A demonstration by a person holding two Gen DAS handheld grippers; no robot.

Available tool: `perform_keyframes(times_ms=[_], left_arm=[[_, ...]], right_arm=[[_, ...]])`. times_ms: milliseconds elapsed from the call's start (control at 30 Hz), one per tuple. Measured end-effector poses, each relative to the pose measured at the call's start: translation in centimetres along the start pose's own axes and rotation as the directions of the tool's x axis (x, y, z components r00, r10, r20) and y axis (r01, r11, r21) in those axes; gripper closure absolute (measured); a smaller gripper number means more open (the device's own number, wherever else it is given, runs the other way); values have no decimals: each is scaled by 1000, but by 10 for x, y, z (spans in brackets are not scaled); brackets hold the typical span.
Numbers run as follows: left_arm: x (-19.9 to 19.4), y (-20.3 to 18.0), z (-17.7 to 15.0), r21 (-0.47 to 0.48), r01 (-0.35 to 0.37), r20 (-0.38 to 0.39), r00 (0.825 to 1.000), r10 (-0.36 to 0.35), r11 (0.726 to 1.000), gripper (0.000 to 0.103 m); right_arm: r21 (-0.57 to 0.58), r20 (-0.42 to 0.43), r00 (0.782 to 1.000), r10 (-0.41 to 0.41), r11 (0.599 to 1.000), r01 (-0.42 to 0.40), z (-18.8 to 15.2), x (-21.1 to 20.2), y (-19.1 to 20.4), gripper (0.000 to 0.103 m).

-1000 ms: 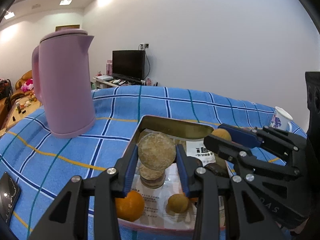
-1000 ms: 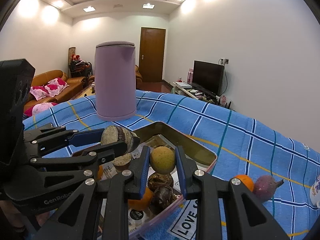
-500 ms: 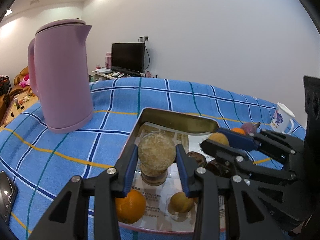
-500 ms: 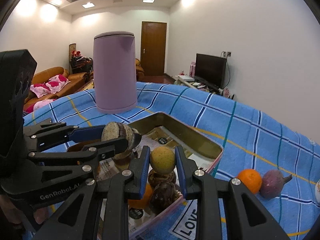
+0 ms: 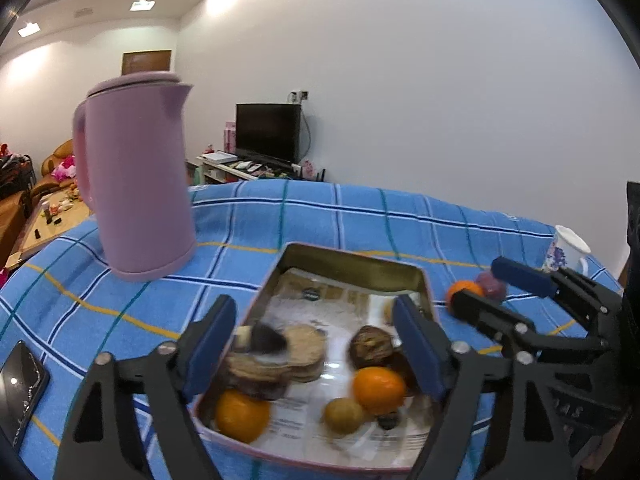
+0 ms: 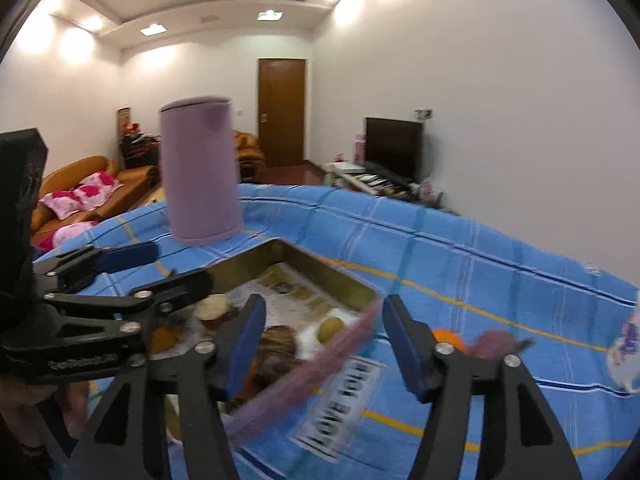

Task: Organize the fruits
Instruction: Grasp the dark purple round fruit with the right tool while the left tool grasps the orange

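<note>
A: Now that both your claws have let go, start with the left wrist view: what changed?

B: A second ago your left claw (image 5: 316, 344) was clamped on a rough round brown fruit. Here its blue pads stand wide apart with nothing between them, and the fruits lie in the tray (image 5: 352, 261) at lower centre. A blurred brown piece (image 5: 260, 340) sits on the flat brown stack, probably the one you dropped, though the blur leaves that unsure. Two oranges (image 5: 378, 390) and a small yellow fruit (image 5: 342, 416) lie near the front rim.

A: And the right wrist view?

B: Your right claw (image 6: 324, 344) held a yellow-green fruit before; now it gapes empty over the tray's near corner, and a small yellow fruit (image 6: 330, 329) rests inside by the rim.

A: So what is left?

B: At the right of that frame an orange (image 6: 450, 338) and a purple fruit (image 6: 496, 344) lie on the blue cloth (image 6: 440, 248), outside the tray. Both deliveries look done; I judge those two are your next pickups. The pink kettle (image 6: 200, 172), upper left, stands clear.
</note>
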State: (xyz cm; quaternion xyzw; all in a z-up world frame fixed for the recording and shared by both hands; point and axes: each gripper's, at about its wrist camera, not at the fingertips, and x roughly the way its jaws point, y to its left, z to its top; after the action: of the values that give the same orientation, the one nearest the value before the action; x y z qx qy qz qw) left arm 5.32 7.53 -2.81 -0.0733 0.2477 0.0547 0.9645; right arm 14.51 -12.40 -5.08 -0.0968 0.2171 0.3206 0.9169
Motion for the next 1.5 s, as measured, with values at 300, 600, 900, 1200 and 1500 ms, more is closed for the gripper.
perform_keyframes(times_ms=[300, 600, 900, 1200, 1500], left_arm=[[-2, -67, 23, 75, 89, 14, 996, -91, 993, 2], [37, -87, 27, 98, 47, -24, 999, -45, 994, 2], [51, -75, 24, 94, -29, -38, 999, 33, 995, 1], [50, -65, 27, 70, -76, -25, 997, 78, 995, 1], [49, -130, 24, 191, 67, -56, 997, -57, 979, 1]], right_arm=[[181, -82, 973, -218, 956, 229, -6, -10, -96, 39], [311, -185, 969, -165, 925, 217, -18, 23, -132, 39], [385, -285, 952, -111, 896, 220, -30, 60, -147, 39], [397, -295, 954, -58, 900, 177, -34, 58, -146, 50], [314, -312, 923, -223, 893, 322, -45, 14, -165, 50]])
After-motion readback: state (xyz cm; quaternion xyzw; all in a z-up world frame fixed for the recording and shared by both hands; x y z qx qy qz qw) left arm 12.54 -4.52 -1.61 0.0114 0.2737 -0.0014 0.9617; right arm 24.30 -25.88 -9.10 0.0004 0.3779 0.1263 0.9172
